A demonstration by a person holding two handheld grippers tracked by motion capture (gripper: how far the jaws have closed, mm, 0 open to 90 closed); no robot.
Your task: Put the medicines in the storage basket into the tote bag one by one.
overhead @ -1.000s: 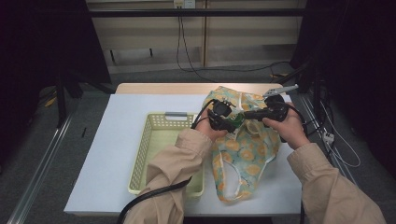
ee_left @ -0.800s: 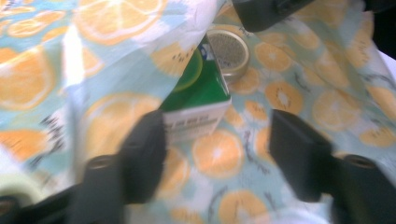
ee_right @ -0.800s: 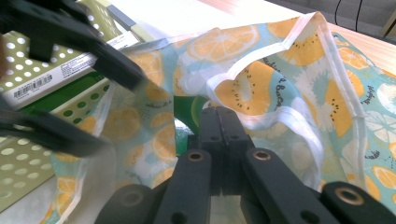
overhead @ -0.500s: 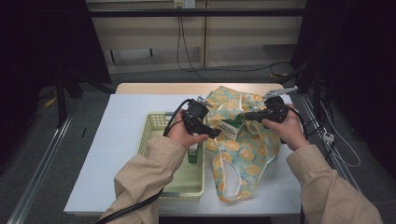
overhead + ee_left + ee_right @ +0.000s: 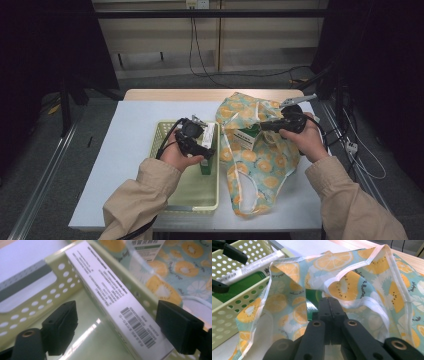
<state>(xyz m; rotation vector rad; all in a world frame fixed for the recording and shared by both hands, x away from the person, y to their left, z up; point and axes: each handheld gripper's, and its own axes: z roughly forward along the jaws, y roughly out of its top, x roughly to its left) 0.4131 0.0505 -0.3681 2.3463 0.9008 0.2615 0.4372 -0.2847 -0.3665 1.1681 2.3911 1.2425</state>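
Left gripper point(image 5: 115, 327), jaws spread around a white box point(image 5: 117, 302) in the basket point(image 5: 172, 197); right gripper point(image 5: 331, 307) at three o'clock pinches the fruit-print bag point(image 5: 362, 282).

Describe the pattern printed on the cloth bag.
Orange citrus slices on pale teal cloth bag; clearest in right gripper view.

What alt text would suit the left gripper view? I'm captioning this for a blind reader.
A long white box with a barcode lies against the wall of a pale green perforated basket, between the left claw's open black jaws. A fruit-print fabric bag lies beyond the basket.
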